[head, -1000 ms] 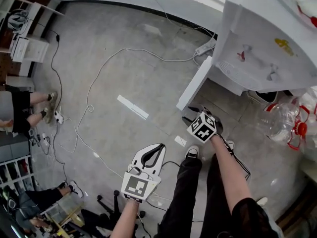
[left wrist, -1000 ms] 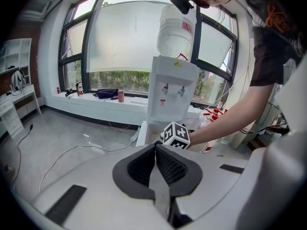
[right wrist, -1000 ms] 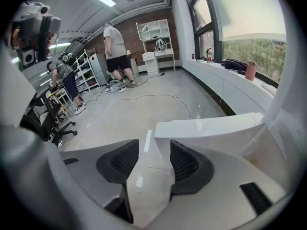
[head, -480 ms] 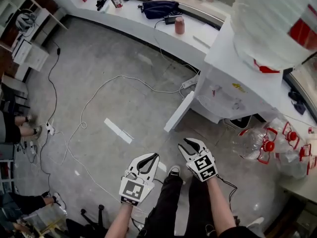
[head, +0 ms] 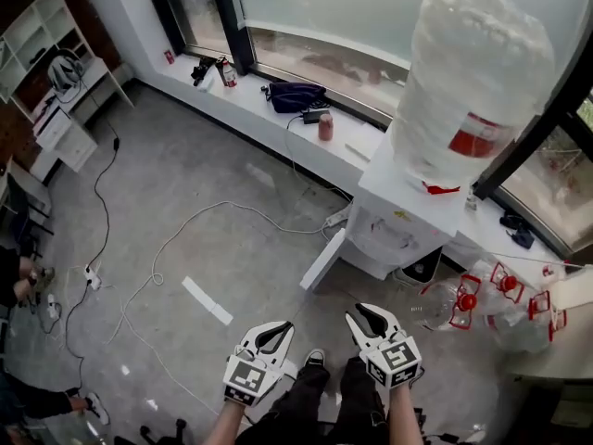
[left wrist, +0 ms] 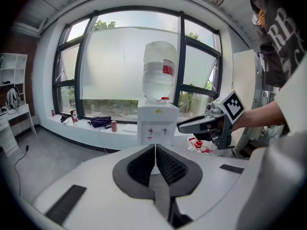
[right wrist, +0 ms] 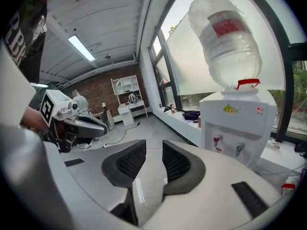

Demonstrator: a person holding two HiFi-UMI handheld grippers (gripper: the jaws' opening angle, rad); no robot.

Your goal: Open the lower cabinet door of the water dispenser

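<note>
The white water dispenser (head: 404, 232) stands by the window with a big bottle (head: 477, 72) on top. Its lower cabinet door (head: 322, 260) is swung out to the left and stands open. Both grippers are held in the air in front of it, touching nothing. My left gripper (head: 280, 328) is shut, its pads meeting at the tips (left wrist: 155, 146). My right gripper (head: 359, 311) has just been closing and stands open with a narrow empty gap (right wrist: 154, 147). In both gripper views the dispenser (left wrist: 158, 123) (right wrist: 237, 123) is ahead, its lower part hidden by the gripper bodies.
Cables (head: 185, 239) and a power strip (head: 335, 219) lie on the grey floor, with a white strip (head: 207, 300) nearer me. Empty bottles (head: 463, 299) sit right of the dispenser. A bag (head: 295, 95) and a can (head: 325, 126) rest on the window ledge.
Both grippers have risen and come away from the open door. The head view has lifted from the floor to the whole dispenser and window. The right jaws have narrowed.
</note>
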